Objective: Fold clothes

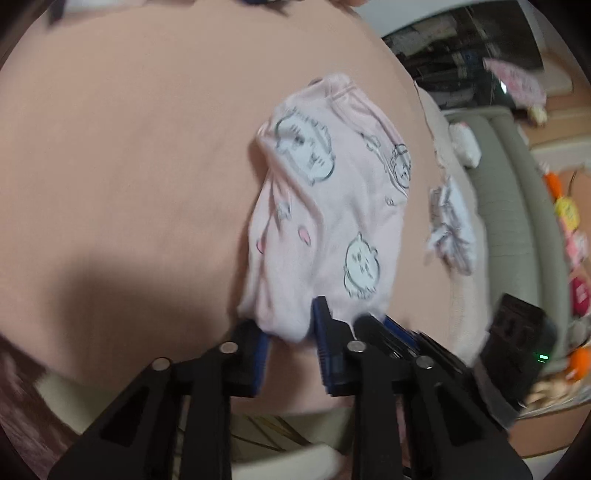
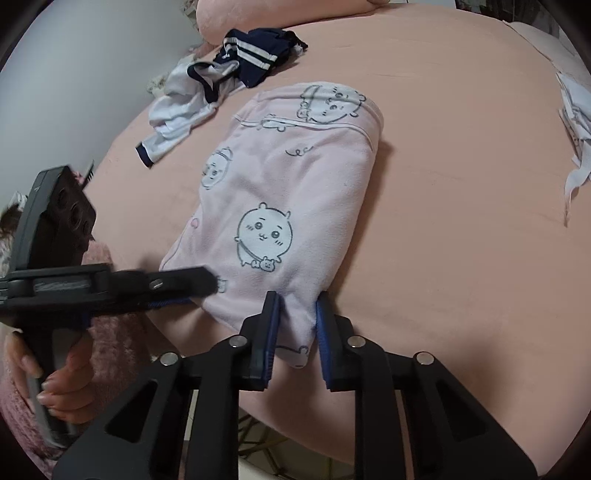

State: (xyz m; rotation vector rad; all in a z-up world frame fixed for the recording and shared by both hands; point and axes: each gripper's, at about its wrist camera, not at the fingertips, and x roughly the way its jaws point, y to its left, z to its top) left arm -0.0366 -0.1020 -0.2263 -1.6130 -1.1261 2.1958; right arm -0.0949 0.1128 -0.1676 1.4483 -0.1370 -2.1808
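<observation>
A pale pink garment (image 1: 325,206) printed with cartoon faces lies folded into a long panel on the peach bed sheet (image 1: 129,147). My left gripper (image 1: 288,317) is shut on its near left edge, with cloth bunched between the blue pads. In the right wrist view the same garment (image 2: 288,192) stretches away from me, and my right gripper (image 2: 297,301) is shut on its near right corner. The left gripper (image 2: 184,288) shows there from the side, held by a hand (image 2: 55,376). The right gripper (image 1: 391,326) sits just right of the left one.
A navy and white striped garment (image 2: 251,62) and a white top (image 2: 177,114) lie crumpled at the far left of the bed. Another white patterned cloth (image 2: 576,125) rests near the right edge. A pink pillow (image 2: 258,14) is at the head. A grey padded edge (image 1: 517,192) borders the bed.
</observation>
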